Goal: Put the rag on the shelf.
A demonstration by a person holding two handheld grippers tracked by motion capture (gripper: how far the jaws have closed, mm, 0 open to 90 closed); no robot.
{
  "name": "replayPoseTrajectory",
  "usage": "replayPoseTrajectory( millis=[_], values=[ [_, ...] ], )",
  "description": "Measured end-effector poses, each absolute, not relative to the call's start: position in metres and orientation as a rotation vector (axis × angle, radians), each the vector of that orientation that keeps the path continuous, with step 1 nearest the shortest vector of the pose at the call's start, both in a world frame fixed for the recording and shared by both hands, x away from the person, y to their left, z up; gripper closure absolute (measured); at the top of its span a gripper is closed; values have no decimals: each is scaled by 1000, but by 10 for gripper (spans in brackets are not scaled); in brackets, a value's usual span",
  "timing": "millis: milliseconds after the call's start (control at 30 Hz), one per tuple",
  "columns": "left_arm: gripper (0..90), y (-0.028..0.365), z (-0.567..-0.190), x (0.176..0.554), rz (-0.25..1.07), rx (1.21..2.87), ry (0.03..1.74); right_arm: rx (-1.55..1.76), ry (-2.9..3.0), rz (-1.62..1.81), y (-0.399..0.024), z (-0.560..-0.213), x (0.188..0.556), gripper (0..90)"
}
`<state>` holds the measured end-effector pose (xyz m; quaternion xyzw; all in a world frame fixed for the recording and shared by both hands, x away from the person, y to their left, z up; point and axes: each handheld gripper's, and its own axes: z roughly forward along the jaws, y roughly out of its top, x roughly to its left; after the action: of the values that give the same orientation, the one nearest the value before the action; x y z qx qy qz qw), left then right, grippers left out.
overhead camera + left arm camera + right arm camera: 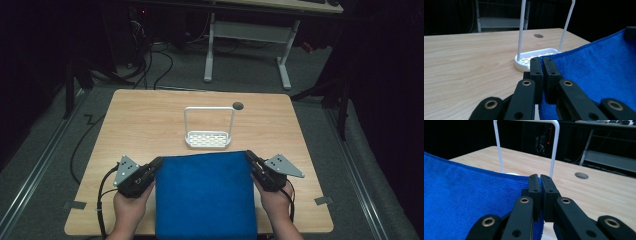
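- Currently both grippers are clamped on the far corners of the blue cloth (205, 192), one per corner.
- Left gripper (159, 162): jaws pinched tight on the cloth's far-left corner; in the left gripper view the fabric edge sits right between the pads (536, 67).
- Right gripper (248, 156): same on the far-right corner, jaws narrow with cloth edge pinched between them.
- Cloth is stretched flat between the two grippers, covering the near middle of the wooden table (140, 125) and running off the near edge toward the person.
- White rack (208, 127), slotted base plus a tall wire hoop, stands upright just beyond the cloth's far edge, roughly centred between the grippers. Closest obstacle ahead; in the high view a thin strip of table separates base and cloth.
- Round grommet hole (238, 106) in the tabletop, behind the rack to the right.
- Grey tape tabs (74, 205) at both near table corners, clear of the cloth.
- White desk frame (247, 37) on the floor beyond the table, well apart.
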<state>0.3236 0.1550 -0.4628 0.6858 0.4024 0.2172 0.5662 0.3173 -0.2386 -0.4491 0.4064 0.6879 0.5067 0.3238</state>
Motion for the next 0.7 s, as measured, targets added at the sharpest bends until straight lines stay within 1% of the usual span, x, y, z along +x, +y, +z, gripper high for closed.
replayPoseTrajectory(
  millis=[200,233,400,667,700],
  values=[
    [876,156,-448,329,506,1577,942,1056,1757,1380,-239,-432,319,883],
    [876,157,-440,331,514,1569,930,1050,1744,1387,-240,-426,319,883],
    [877,157,-429,333,532,1562,913,1030,1729,1409,-240,-415,321,883],
    [877,155,-405,335,578,1533,875,970,1658,1447,-242,-384,325,883],
    [878,154,-398,337,590,1528,862,963,1649,1453,-243,-380,325,883]
  ],
)
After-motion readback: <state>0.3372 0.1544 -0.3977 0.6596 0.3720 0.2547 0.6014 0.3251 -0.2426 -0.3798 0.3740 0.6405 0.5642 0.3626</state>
